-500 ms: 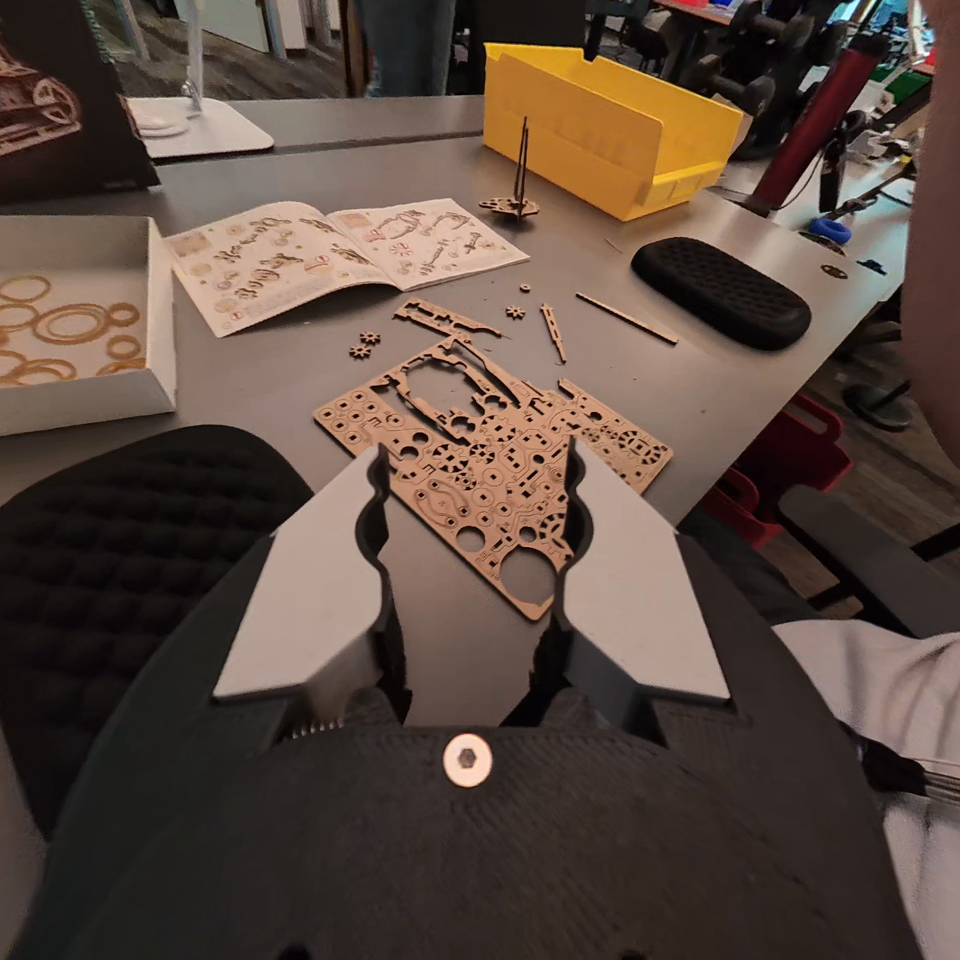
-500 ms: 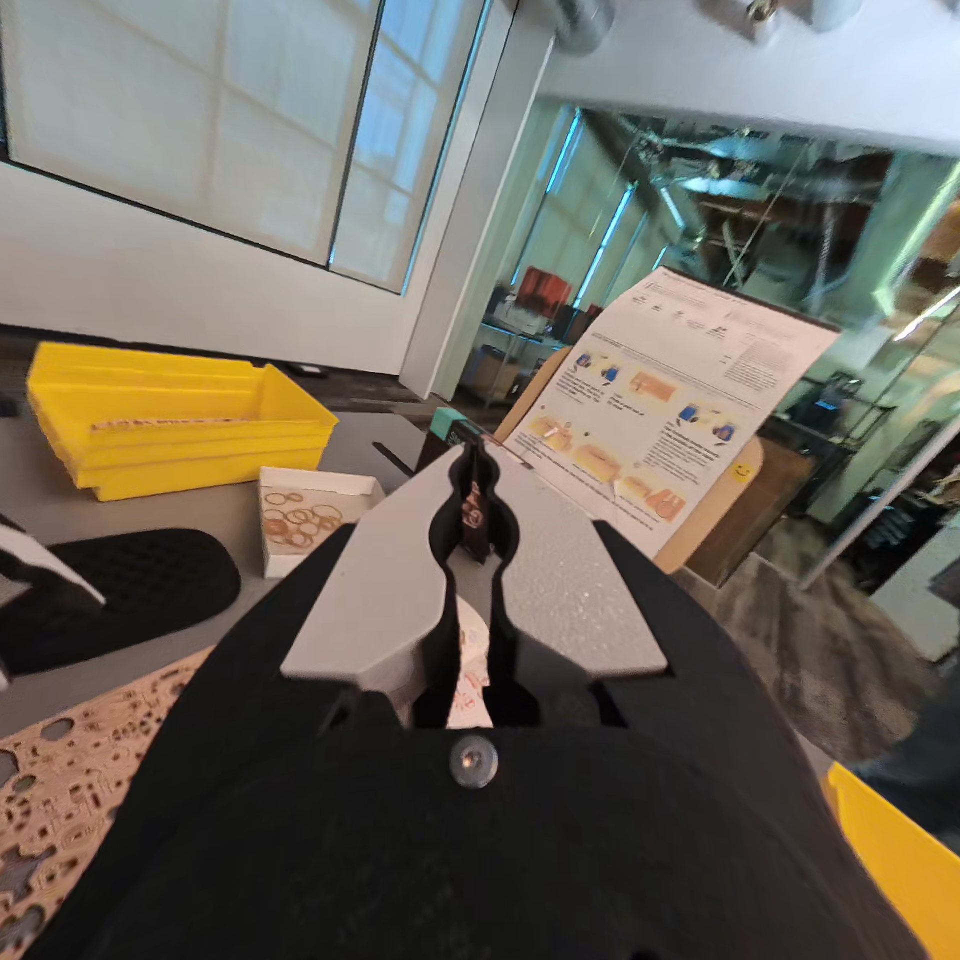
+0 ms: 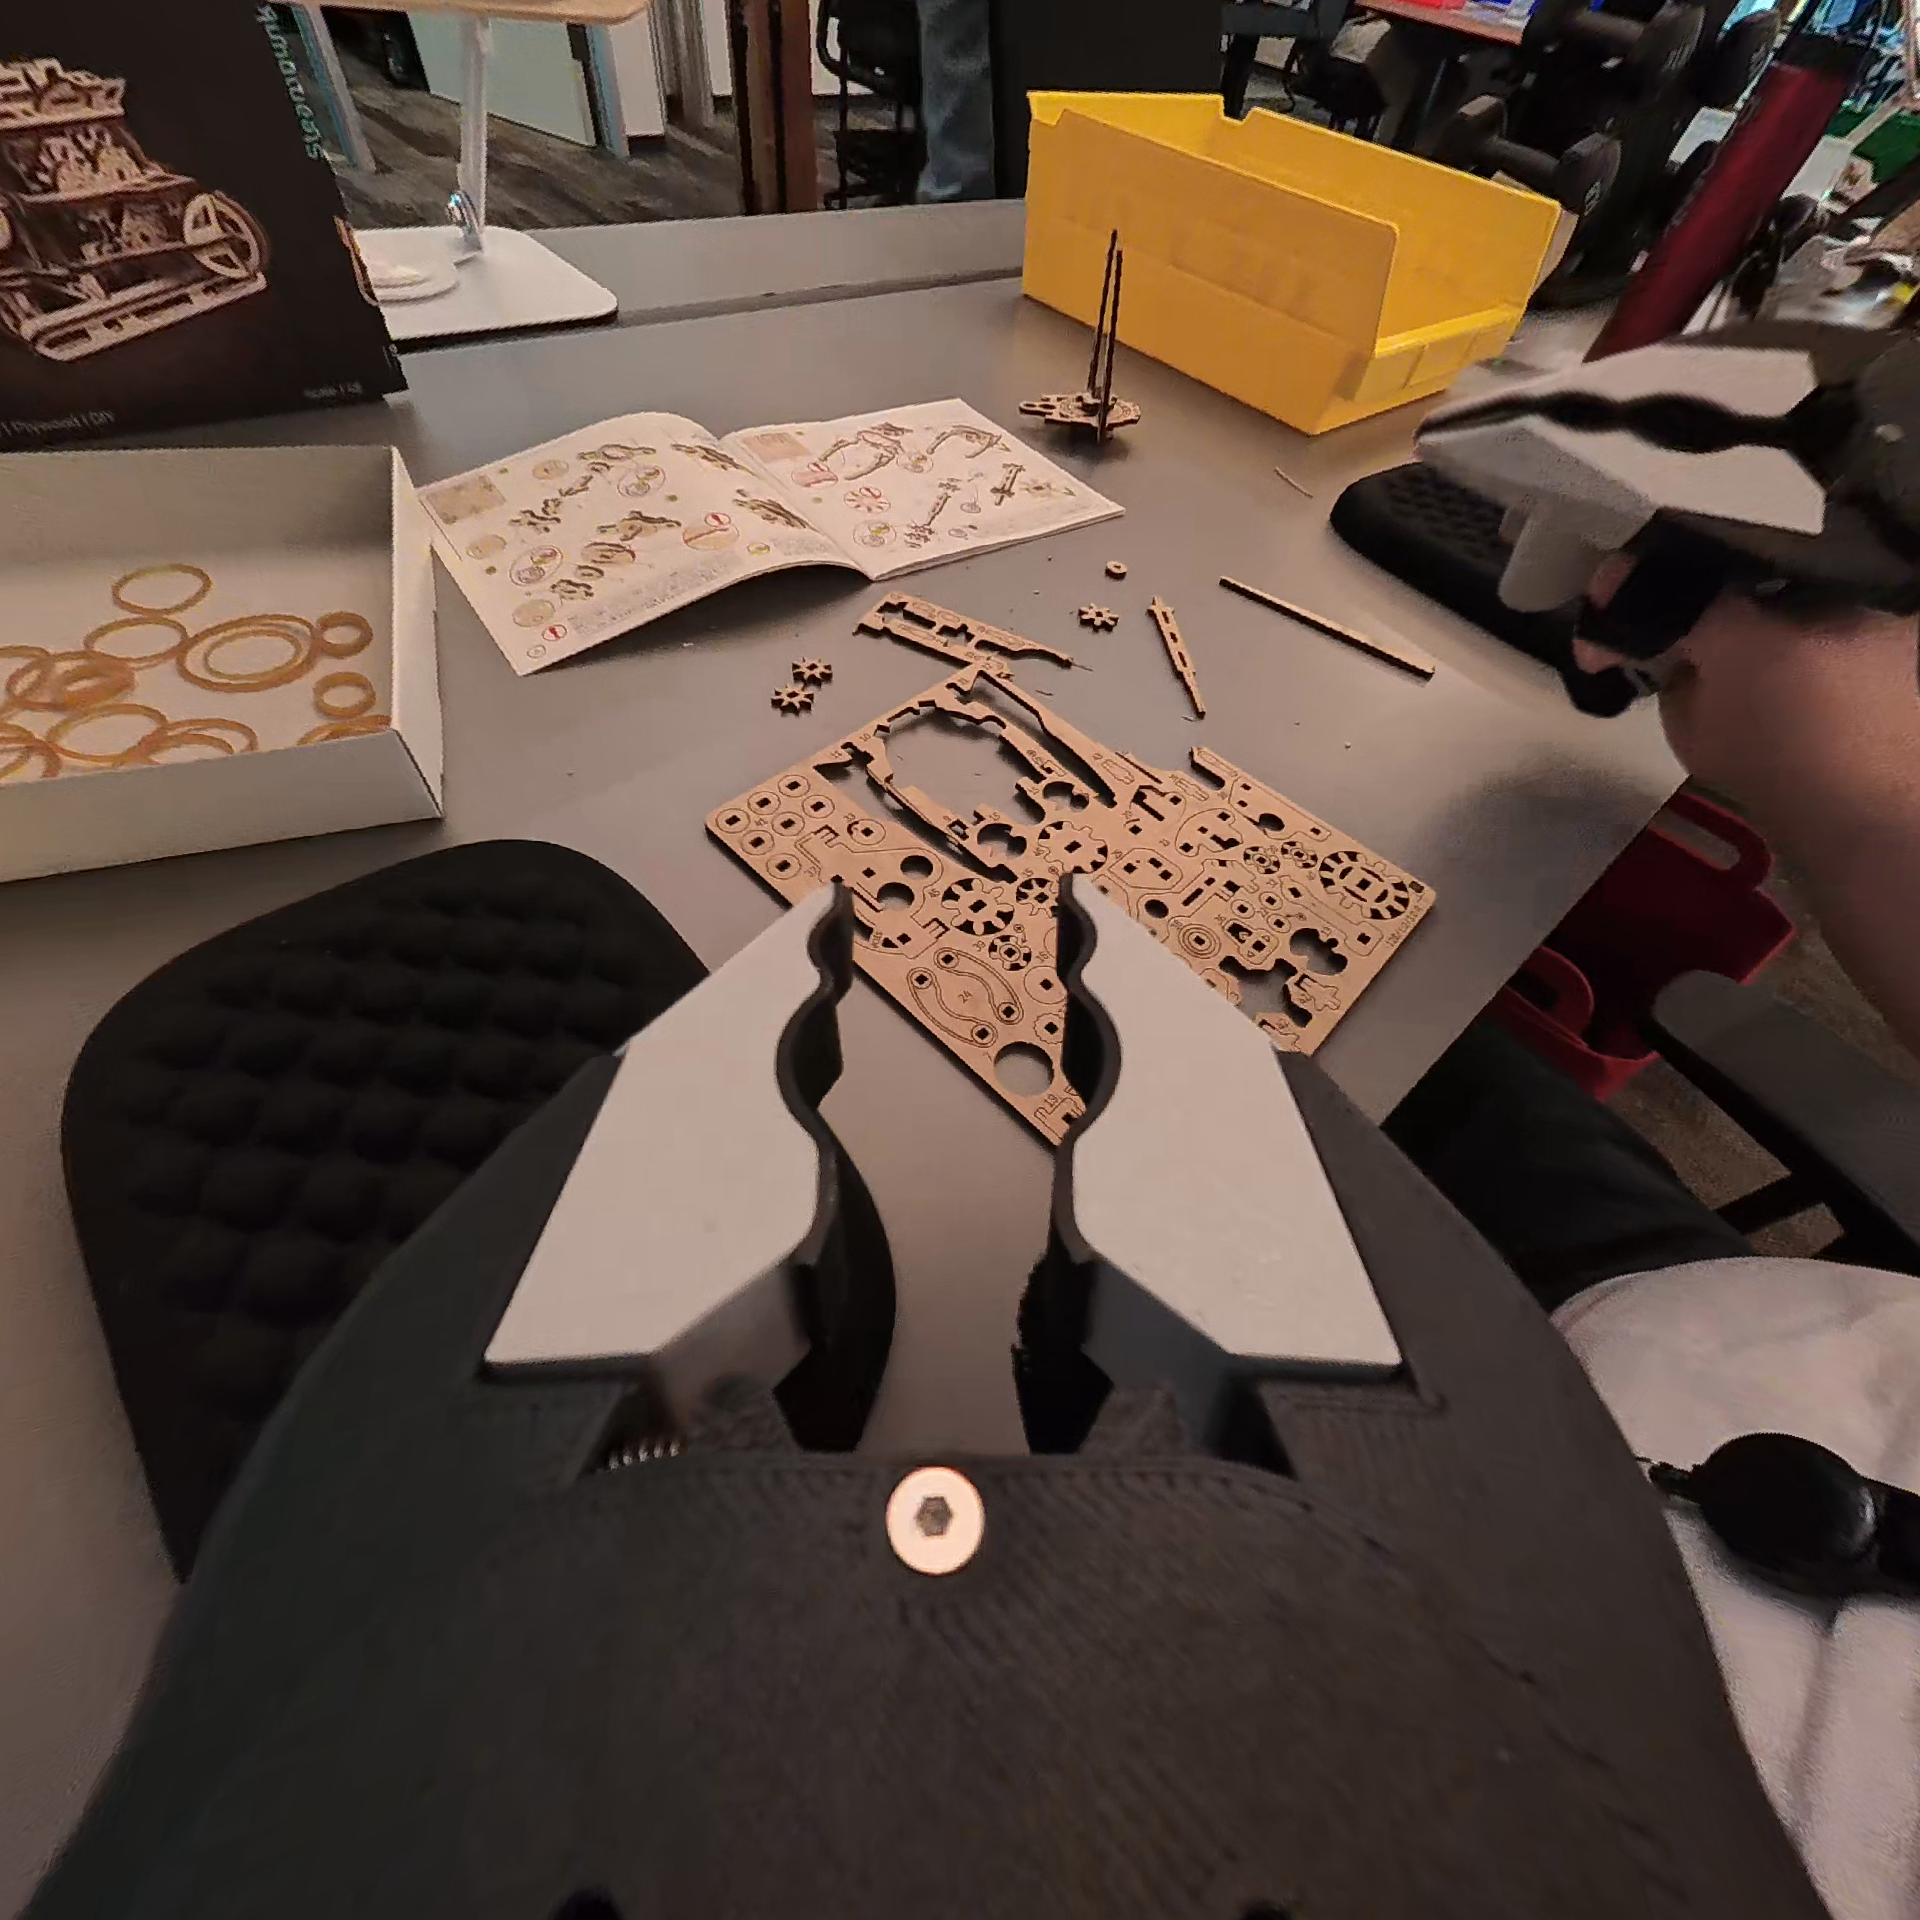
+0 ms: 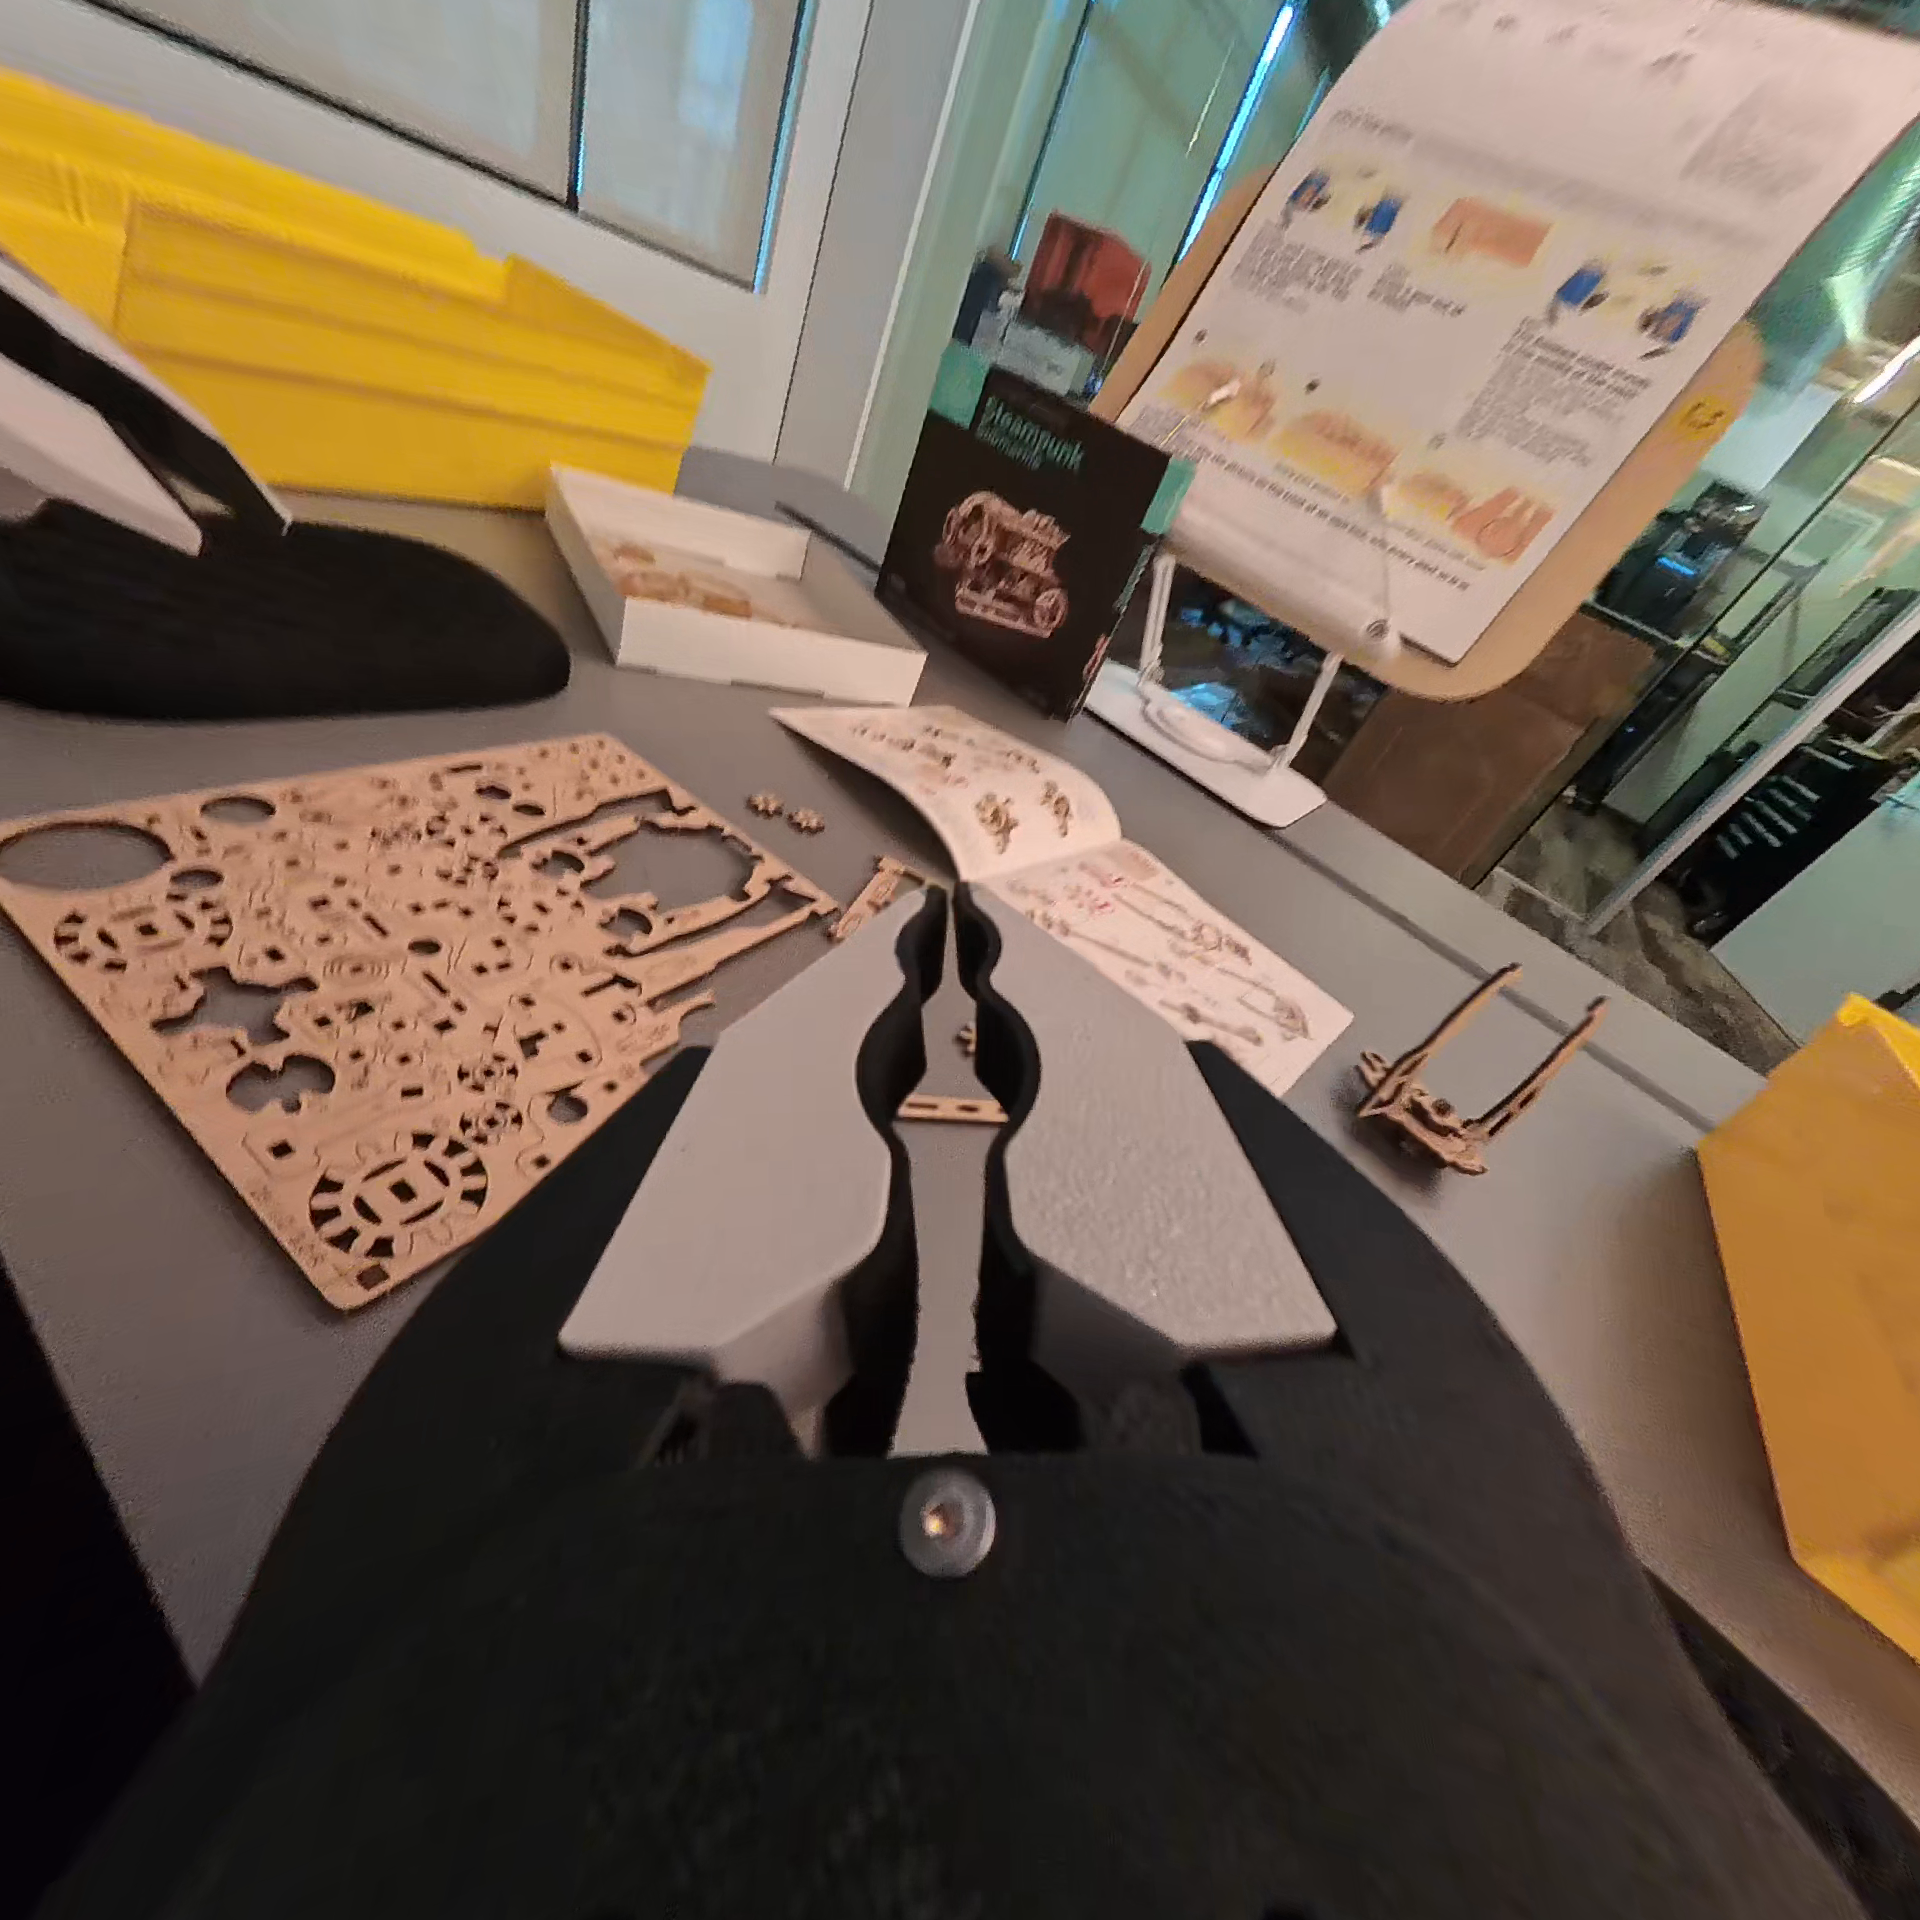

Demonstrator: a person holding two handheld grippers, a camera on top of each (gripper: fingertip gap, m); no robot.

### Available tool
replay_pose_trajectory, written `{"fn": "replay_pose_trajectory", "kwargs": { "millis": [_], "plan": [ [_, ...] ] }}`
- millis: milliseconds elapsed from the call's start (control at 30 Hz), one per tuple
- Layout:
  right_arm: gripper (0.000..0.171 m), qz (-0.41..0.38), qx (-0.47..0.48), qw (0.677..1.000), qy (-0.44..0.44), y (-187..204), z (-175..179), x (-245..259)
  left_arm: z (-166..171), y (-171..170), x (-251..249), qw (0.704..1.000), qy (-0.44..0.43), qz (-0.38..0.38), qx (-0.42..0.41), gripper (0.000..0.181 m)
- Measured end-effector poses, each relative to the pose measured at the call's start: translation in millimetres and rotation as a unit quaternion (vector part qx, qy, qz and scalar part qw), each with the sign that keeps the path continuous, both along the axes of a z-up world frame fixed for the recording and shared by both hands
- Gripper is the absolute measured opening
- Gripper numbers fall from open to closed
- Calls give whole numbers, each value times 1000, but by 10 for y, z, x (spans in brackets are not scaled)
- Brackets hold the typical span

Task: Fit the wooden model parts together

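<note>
Left wrist view, wooden parts sheet [image 3: 1070, 883] flat (long axis rightward), left gripper [image 3: 951, 904] agape

You are at a grey surface [image 3: 1455, 748] in a dim, open workroom. Beyond its far edge, a second grey desk [image 3: 790, 244] adjoins it, and dark chairs [image 3: 1558, 114] crowd the room past that. The floor [image 3: 1704, 1122] beside you is dark patterned carpet. In the right wrist view, a large frosted window [image 4: 343, 83] fills a pale wall, next to a white pillar [image 4: 862, 229]. Glass partitions [image 4: 1766, 623] catch greenish light farther off, with a ceiling strip light [image 4: 1886, 379] reflected in them.
</note>
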State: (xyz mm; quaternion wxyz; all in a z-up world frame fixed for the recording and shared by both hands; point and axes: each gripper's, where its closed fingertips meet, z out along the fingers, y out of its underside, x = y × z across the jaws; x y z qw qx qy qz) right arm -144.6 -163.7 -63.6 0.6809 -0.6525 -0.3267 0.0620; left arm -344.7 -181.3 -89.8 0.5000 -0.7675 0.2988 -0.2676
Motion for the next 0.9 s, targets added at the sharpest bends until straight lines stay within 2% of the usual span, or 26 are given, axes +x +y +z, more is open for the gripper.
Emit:
{"fn": "replay_pose_trajectory", "kwargs": {
  "millis": [100,167,200,267,300,333,367,400,467,533,667,800,900],
  "plan": [
    [0,5,-34,999,-14,111,-161,-85,-39,-12,18,1000,-1,0,-5,37],
    [13,46,-118,991,53,243,-113,-333,-39,-2,18,1000,-4,2,-5,37],
    [20,100,-186,971,116,255,-4,-563,-21,7,20,1000,-9,2,-5,37],
    [20,241,-286,888,267,158,531,-982,77,18,25,1000,-24,3,-2,38],
    [11,288,-282,854,329,145,846,-1055,154,14,22,999,-33,4,7,39],
    [6,302,-257,843,363,176,1051,-1066,231,5,7,999,-38,6,19,40],
    [6,288,-227,857,363,238,1125,-1052,291,2,-24,999,-37,12,33,42],
    [7,256,-199,885,335,309,1085,-1025,327,4,-68,998,-32,20,47,44],
    [14,182,-148,937,260,401,873,-911,335,1,-148,997,-18,28,62,50],
    [16,130,-98,967,196,384,639,-762,298,-25,-173,998,-14,14,63,54],
    [16,76,-52,986,139,237,288,-449,178,-272,53,993,-19,-110,27,62],
    [16,42,6,995,89,122,179,-197,51,-300,101,990,47,-126,51,73],
    [16,62,11,998,27,24,6,-220,-167,-342,78,982,120,-144,24,74]
  ]
}}
